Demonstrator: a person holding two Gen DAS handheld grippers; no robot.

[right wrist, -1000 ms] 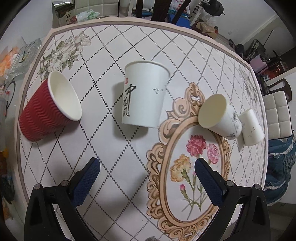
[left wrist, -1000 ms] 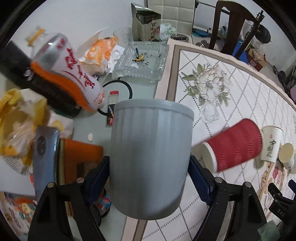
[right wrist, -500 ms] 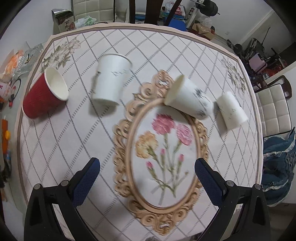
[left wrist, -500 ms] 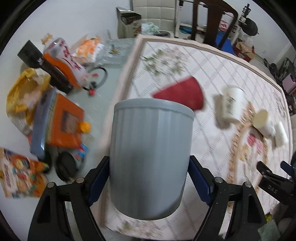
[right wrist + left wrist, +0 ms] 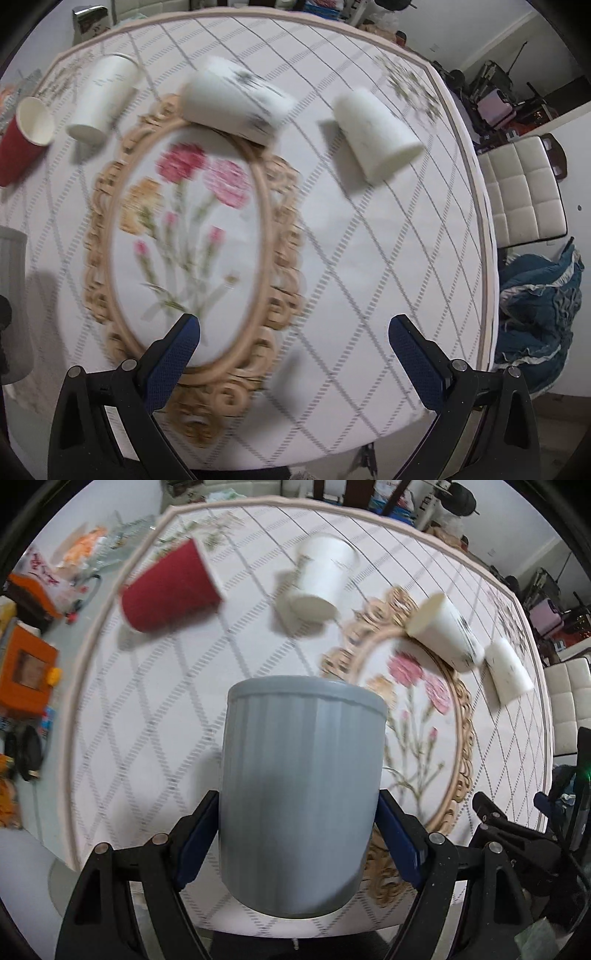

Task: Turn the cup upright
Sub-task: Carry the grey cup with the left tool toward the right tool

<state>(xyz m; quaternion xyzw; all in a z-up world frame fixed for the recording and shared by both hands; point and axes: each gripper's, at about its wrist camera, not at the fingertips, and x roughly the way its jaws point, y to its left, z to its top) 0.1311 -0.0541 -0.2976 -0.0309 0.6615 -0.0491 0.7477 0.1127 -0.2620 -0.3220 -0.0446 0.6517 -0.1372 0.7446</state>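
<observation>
My left gripper (image 5: 297, 827) is shut on a grey ribbed cup (image 5: 299, 794) and holds it above the near edge of the tablecloth; the cup also shows at the left edge of the right wrist view (image 5: 11, 295). A red paper cup (image 5: 168, 587) lies on its side at the far left. Three white paper cups lie on their sides: one (image 5: 321, 579) in the middle, one (image 5: 447, 631) by the oval frame, one (image 5: 509, 672) at the right. My right gripper (image 5: 293, 332) is open and empty above the oval flower print.
The tablecloth (image 5: 369, 258) has a diamond pattern and an ornate oval frame (image 5: 280, 236). Packets, an orange box (image 5: 26, 672) and a glass tray lie left of the cloth. A white padded chair (image 5: 524, 192) and blue bedding (image 5: 539, 310) are right of the table.
Both grippers have swung to the right and pulled back towards the near edge. The grey cup stays gripped in the left gripper. The cups on the table have not moved.
</observation>
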